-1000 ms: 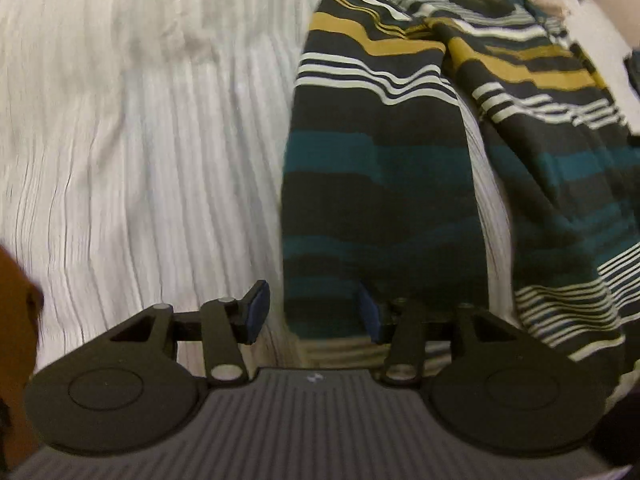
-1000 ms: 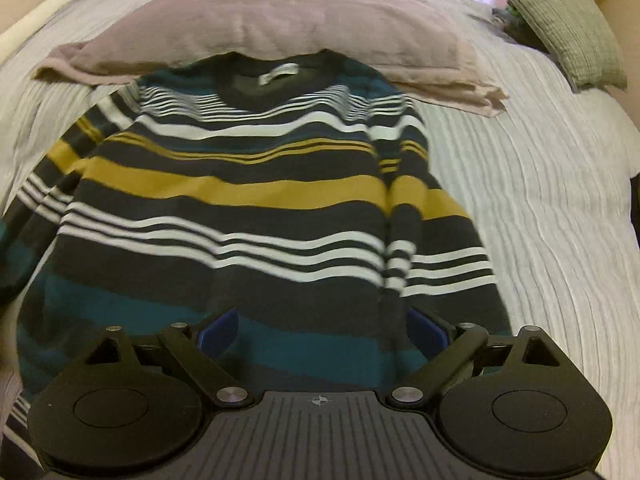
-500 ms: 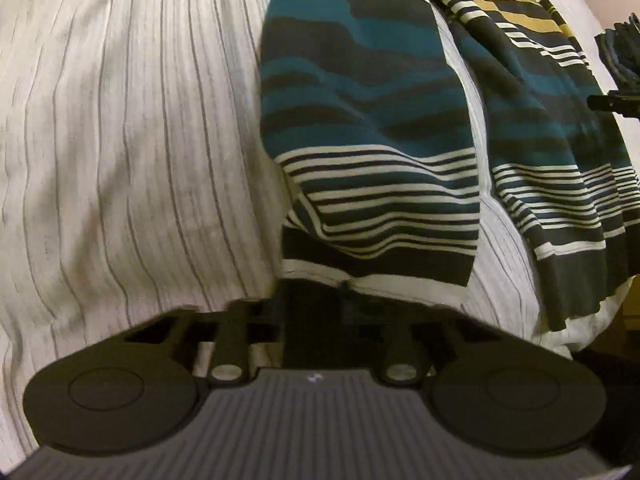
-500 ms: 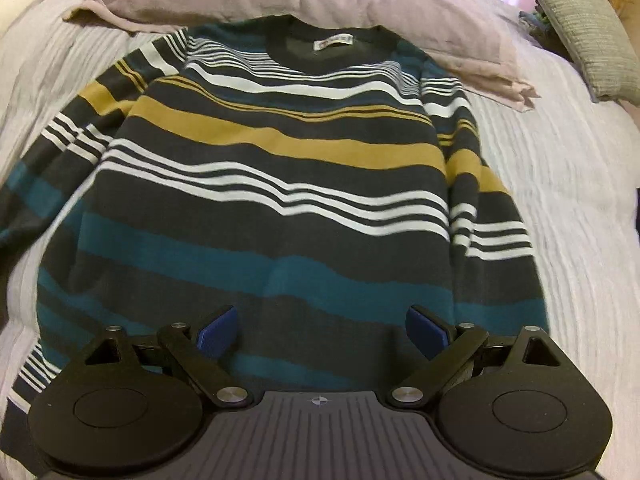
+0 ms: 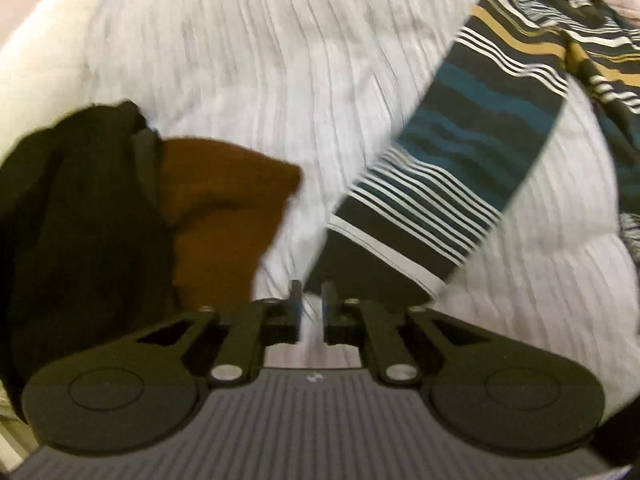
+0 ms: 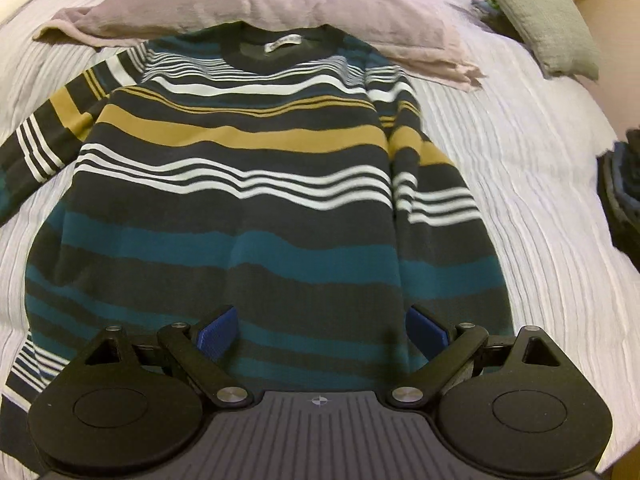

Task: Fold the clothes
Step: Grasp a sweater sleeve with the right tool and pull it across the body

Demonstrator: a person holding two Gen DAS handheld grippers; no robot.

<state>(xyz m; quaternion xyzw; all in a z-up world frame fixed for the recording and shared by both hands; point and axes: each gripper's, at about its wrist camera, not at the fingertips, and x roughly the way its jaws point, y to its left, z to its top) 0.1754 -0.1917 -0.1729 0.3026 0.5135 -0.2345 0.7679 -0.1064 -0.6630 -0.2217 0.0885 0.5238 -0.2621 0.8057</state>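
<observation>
The striped sweater [image 6: 240, 216] lay flat on the white bedspread [image 6: 540, 208], its sleeve cuff [image 5: 360, 280] at the nearly closed left gripper [image 5: 312, 300], grip unclear, while the right gripper [image 6: 320, 330] hovered wide open over its hem.

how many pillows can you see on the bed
2. A mauve pillow lies at the sweater's collar; a green pillow sits at the far right corner. Others may be out of frame.
</observation>
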